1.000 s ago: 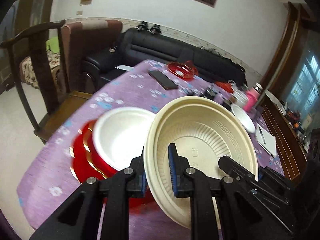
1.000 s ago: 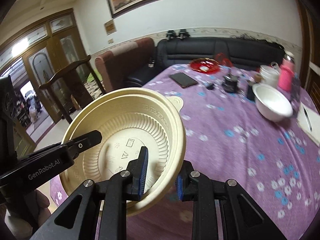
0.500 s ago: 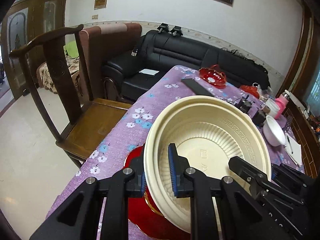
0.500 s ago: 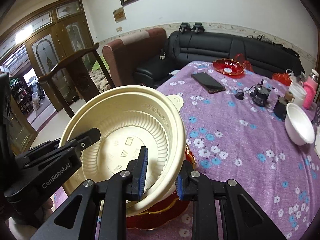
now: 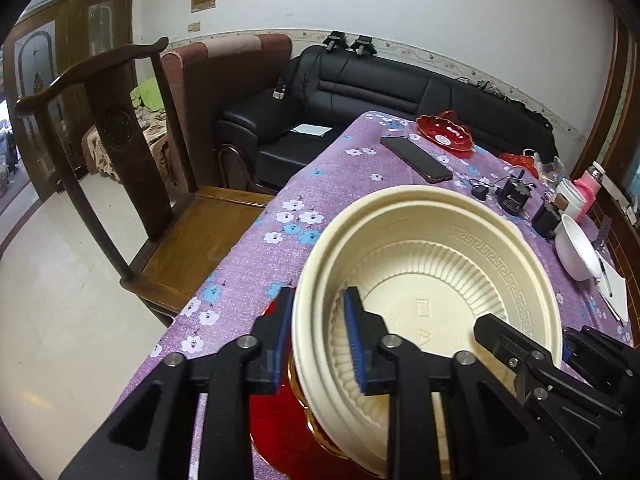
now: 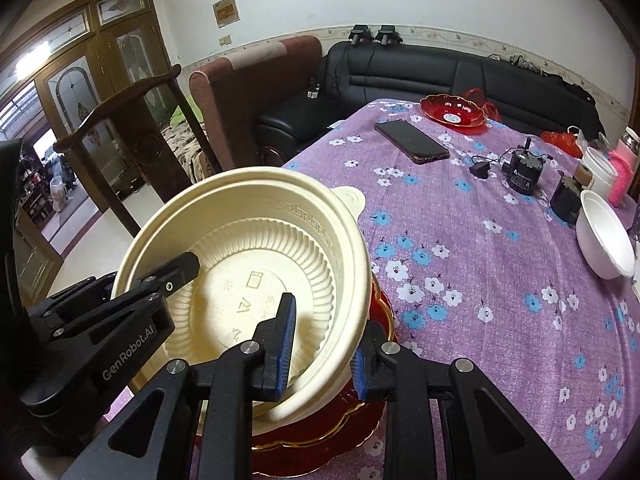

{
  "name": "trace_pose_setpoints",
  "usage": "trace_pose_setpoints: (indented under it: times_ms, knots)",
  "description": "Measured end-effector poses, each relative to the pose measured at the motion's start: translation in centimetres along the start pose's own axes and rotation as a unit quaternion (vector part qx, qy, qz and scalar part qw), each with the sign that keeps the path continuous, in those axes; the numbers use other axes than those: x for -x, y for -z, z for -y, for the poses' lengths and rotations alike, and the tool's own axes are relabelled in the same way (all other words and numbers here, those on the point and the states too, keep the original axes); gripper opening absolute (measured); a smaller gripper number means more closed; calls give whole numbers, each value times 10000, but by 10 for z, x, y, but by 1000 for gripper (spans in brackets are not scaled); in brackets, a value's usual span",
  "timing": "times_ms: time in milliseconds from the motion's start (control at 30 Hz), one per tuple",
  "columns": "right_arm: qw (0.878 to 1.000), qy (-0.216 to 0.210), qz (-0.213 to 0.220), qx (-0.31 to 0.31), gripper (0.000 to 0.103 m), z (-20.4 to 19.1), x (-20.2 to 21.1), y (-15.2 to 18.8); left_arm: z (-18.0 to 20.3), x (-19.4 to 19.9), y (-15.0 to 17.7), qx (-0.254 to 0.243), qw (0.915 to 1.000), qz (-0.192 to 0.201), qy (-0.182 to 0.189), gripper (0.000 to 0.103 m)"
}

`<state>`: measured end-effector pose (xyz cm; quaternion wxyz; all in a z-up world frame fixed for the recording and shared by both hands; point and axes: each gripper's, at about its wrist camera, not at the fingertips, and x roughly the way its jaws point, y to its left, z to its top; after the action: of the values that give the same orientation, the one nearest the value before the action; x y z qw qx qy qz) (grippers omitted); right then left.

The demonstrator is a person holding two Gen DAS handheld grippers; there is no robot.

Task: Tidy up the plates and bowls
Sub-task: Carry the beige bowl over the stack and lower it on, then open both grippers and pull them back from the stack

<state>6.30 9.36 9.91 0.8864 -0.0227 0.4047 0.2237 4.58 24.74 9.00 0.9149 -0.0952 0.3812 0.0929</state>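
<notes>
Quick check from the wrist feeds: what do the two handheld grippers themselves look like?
Both the left gripper and the right gripper are matte black plastic with triangular cut-outs, silver pivot pins and ribbed blue pads on the jaws. White "GenRobot.AI" lettering marks the left one's body in the right wrist view. No cables or sleeves show.

even indoor light, daylight glare from doorway, sharp centre, fisheye warping, dark corners.
</notes>
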Motion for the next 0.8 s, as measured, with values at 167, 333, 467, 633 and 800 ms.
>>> trace_pose_setpoints:
  times_ms: [167,333,467,633,800]
  knots:
    - [10000,-17,35,5,27,0,0,1,-12,12,1,290,9995,76,107,53]
    - [9996,-194,129,-156,43,3,5,2,-33,30,5,691,9971,206,253,62]
    - [9990,-130,416,-125,66,1,16,2,-44,38,13,919,9947,221,393,66]
    - [9980,-110,582,-215,66,7,27,3,-49,48,24,1045,9928,237,530,66]
    - [9956,251,788,-439,66,23,38,8,-52,60,34,1173,9901,311,710,68]
